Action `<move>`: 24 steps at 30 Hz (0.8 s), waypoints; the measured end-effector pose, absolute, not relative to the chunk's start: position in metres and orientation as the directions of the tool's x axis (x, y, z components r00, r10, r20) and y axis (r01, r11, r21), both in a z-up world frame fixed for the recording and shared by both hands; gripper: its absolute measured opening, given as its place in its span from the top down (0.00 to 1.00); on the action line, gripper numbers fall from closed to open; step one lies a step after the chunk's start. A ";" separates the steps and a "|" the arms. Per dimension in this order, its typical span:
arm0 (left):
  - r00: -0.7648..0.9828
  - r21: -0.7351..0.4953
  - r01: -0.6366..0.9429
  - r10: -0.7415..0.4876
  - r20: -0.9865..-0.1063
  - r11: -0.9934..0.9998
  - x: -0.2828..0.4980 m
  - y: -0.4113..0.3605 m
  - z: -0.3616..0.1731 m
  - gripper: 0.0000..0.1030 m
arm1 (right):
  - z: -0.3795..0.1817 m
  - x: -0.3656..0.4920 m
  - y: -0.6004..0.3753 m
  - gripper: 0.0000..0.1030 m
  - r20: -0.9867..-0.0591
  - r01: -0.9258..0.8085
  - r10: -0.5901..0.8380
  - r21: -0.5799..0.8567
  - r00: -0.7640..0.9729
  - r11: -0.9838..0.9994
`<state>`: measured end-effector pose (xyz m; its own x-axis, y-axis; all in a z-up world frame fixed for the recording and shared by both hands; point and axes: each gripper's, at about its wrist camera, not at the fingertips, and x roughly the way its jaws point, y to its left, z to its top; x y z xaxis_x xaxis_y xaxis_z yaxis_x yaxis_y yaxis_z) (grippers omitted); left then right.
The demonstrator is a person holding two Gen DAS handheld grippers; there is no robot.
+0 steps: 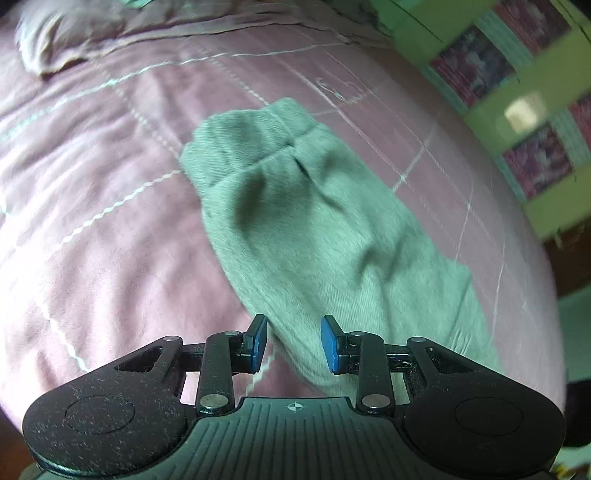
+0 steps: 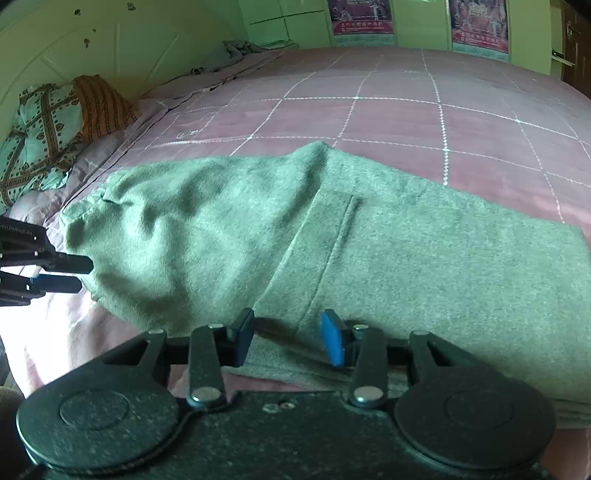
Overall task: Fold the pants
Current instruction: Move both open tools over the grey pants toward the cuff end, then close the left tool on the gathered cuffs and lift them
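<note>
Both pairs of fingers stood partly apart with nothing clamped between their blue pads. My left gripper (image 1: 294,343) hung over one end of the grey pants (image 1: 295,221), the gap between its fingers showing cloth beneath, though I could not tell whether the pads touched it. Seen from my right side, that same left gripper (image 2: 79,275) reached in from the picture's left edge, its tips just beside the bunched end of the pants (image 2: 332,251). My right gripper (image 2: 288,338) hovered over the near edge of the wider part, beside a stitched pocket seam (image 2: 332,240), its fingers a moderate width apart. The pants lay stretched across the pink quilted bedspread (image 2: 406,110), crossed by pale stitched lines. Farther off, a patterned pillow (image 2: 40,136) sat at the head of the bed, and posters (image 2: 364,18) hung on the green wall (image 2: 147,33) behind.
</note>
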<state>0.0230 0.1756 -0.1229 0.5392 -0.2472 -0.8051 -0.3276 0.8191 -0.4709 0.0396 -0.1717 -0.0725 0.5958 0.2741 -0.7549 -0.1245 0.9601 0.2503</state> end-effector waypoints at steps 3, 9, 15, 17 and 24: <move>0.526 -0.511 -0.363 -0.281 -0.802 0.779 0.027 0.185 -0.135 0.70 | -0.073 0.039 -0.172 0.60 -0.758 -0.123 0.272 0.248 0.592 0.961; 0.536 -0.595 -0.415 -0.344 -0.771 0.688 0.027 0.199 -0.160 0.69 | -0.075 0.041 -0.170 0.59 -0.765 -0.131 0.265 0.234 0.587 0.963; 0.589 -0.686 -0.447 -0.389 -0.708 0.574 0.039 0.206 -0.187 0.69 | -0.078 0.042 -0.166 0.55 -0.768 -0.134 0.261 0.225 0.585 0.965; 0.611 -0.712 -0.448 -0.396 -0.686 0.541 0.045 0.205 -0.196 0.69 | -0.079 0.043 -0.166 0.54 -0.769 -0.135 0.260 0.224 0.584 0.965; 0.657 -0.762 -0.438 -0.408 -0.633 0.477 0.073 0.196 -0.216 0.69 | -0.081 0.045 -0.163 0.52 -0.775 -0.139 0.247 0.205 0.582 0.969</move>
<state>0.0729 0.1959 -0.2163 0.6574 -0.4084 -0.6333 -0.4380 0.4767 -0.7622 0.0451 -0.1626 -0.0810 0.5819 0.2472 -0.7748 -0.1388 0.9689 0.2049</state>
